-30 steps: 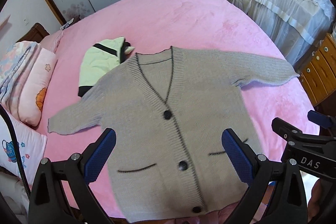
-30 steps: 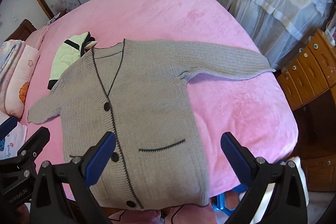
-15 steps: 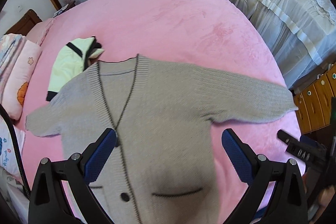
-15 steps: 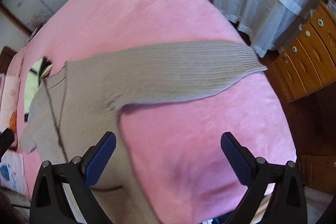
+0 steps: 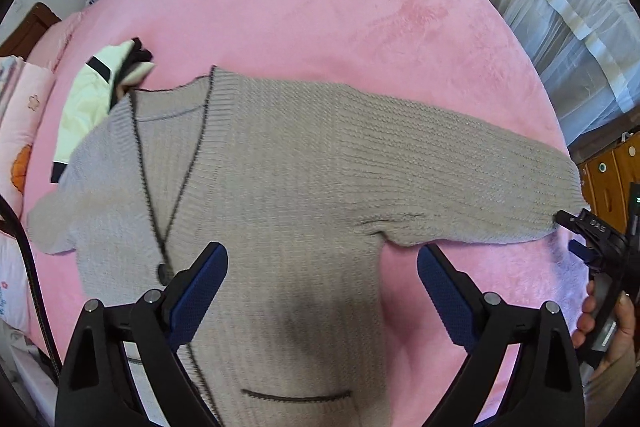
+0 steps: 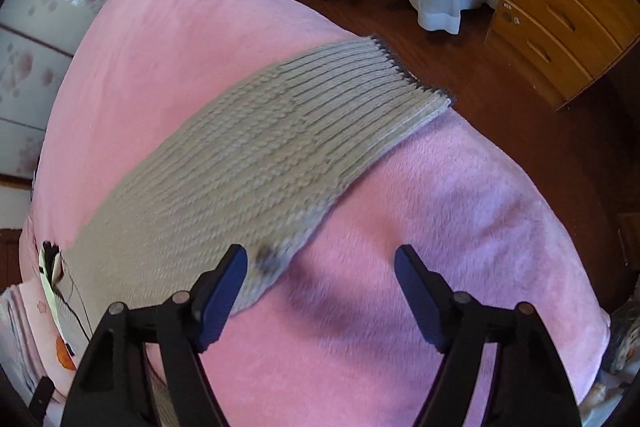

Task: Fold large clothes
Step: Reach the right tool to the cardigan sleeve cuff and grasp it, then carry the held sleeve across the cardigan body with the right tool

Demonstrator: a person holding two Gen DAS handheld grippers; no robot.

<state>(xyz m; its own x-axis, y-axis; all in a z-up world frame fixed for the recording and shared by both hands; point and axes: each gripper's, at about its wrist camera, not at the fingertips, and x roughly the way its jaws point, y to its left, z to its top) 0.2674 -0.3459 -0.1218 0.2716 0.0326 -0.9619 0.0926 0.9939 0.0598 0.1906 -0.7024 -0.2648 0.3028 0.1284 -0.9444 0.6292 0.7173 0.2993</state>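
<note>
Left wrist view: grey knit cardigan lies flat, unfolded on the pink bed, both sleeves out; left gripper and right gripper are spread, holding nothing, right one near the sleeve, so folding looks unstarted.

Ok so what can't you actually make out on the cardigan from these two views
- Left wrist view: the cardigan hem and lower buttons are cut off by the bottom edge and hidden behind the left gripper.
- Left wrist view: the folded pale garment is partly under the cardigan's shoulder.
- Right wrist view: only the sleeve shows, motion-blurred near the right gripper.
</note>
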